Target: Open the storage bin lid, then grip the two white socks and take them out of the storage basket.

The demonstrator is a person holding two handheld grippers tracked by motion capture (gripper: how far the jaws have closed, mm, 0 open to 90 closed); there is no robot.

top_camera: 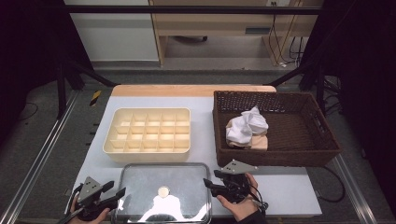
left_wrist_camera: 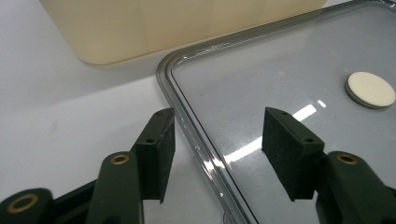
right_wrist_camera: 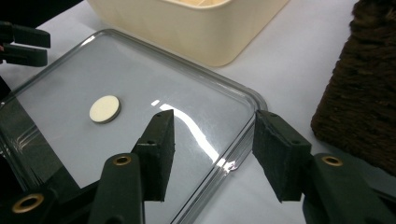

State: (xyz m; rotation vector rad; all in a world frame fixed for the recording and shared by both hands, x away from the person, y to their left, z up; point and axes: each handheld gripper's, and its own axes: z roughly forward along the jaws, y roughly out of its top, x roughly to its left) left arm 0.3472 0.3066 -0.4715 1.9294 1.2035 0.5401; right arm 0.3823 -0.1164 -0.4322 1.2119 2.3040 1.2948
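Closest to us lies the clear lid (top_camera: 162, 191), flat on the white counter (top_camera: 289, 189). It is shiny, and it has a small round cream spot (top_camera: 163, 191) in its middle.

Our left gripper (top_camera: 118, 193) sits at the left edge of the lid. Its jaws are open, one over the counter and one over the lid, with the rim between them. The pads do not press on it. Our right gripper (top_camera: 209, 183) sits at the right edge of the lid, near a rounded corner. Its jaws are open too, with the rim between them, and nothing is pinched.

Just behind the lid stands a cream tray (top_camera: 148, 130) with many little boxes inside. Behind the lid and to the right stands a dark brown woven basket (top_camera: 280, 156). In it lie a crumpled white cloth (top_camera: 247, 125) and a tan cloth (top_camera: 259, 141) under it.

Behind those, the counter ends in a light wooden edge (top_camera: 191, 90). Past the counter we see a grey floor (top_camera: 46, 154), metal rails, black stands, a wooden desk (top_camera: 224, 23) with cables hanging down, and a white wall.
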